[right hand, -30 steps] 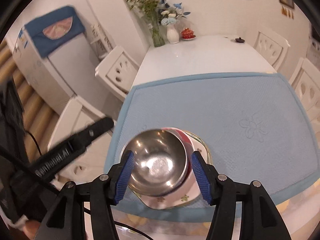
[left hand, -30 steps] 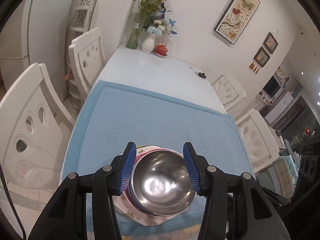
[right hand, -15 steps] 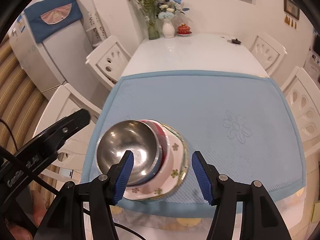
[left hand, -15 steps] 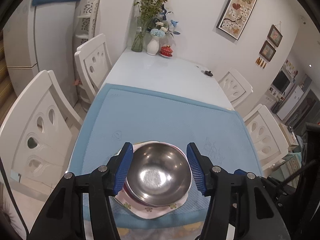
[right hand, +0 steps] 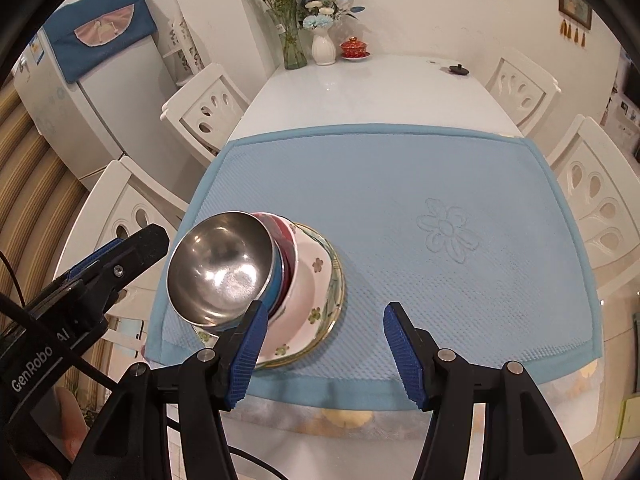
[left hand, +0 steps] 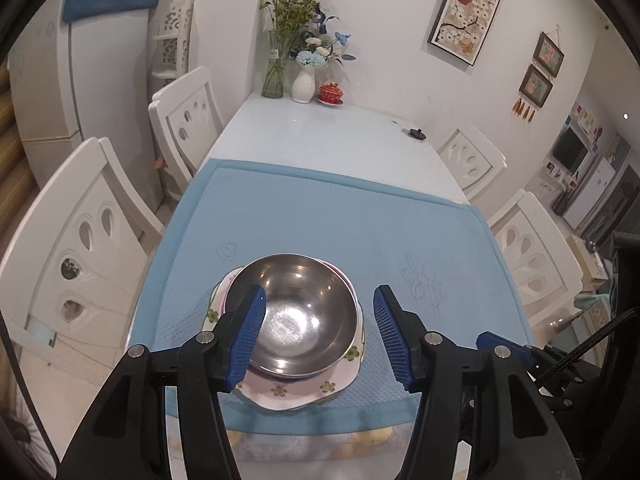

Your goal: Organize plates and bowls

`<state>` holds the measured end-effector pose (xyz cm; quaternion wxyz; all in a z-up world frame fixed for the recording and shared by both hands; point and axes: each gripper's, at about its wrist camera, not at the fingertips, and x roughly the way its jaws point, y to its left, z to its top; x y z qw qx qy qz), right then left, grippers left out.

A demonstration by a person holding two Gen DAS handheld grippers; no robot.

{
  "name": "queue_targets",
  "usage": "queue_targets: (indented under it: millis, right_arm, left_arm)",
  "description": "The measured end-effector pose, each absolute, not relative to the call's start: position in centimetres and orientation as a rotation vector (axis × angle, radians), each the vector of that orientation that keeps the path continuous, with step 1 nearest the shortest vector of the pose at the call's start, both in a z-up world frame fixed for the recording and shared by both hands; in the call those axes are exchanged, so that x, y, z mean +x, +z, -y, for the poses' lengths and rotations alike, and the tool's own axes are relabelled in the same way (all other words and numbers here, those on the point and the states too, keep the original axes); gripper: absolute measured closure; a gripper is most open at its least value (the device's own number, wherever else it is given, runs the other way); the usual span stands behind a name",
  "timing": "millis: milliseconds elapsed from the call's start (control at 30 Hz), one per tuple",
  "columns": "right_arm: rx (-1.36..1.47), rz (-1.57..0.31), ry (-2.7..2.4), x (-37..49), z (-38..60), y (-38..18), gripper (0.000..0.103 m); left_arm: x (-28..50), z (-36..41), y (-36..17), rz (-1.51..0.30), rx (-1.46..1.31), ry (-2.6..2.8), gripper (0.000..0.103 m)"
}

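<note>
The left gripper (left hand: 318,336) hangs above the stack with its jaws spread and nothing pinched between them; they have just been opening, and the steel bowl (left hand: 294,314) sits below and between the blue pads (left hand: 246,342), nearer the left-hand one, which overlaps its rim in the left wrist view. The right gripper (right hand: 322,354) also has its jaws spread and empty, the gap between them showing only bare mat.

From the right wrist view the stack lies beyond the left-hand pad (right hand: 246,356) and off to that side: the steel bowl (right hand: 222,268) on top, nested in a red bowl (right hand: 285,256) (a blue band shows between the two, though whether it is another bowl cannot be told), and under them a white flowered plate (right hand: 316,280) resting on a green-rimmed plate (right hand: 339,280). The whole stack sits at the near left part of the blue mat (right hand: 440,184), close to its near edge.

Further out past both sets of jaws the mat is bare apart from an embossed flower (right hand: 446,234). Beyond it the white table (left hand: 320,136) runs to the wall, where a glass vase of greenery (left hand: 276,68), a white vase (left hand: 303,86) of blue flowers and a red lidded cup (left hand: 331,92) stand together; a small dark lid (left hand: 416,133) lies to the right. White chairs (left hand: 76,240) line both sides.
</note>
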<state>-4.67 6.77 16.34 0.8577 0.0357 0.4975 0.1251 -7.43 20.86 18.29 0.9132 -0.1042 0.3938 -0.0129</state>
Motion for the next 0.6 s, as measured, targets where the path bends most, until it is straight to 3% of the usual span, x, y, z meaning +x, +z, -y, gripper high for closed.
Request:
queue_targets:
  millis: [600]
  right_arm:
    - [0.1,-1.067,0.262,-5.7,-5.2,16.3,0.045]
  left_arm:
    - [-8.7,-19.2,18.7,-0.805,-0.158,0.025,0.045]
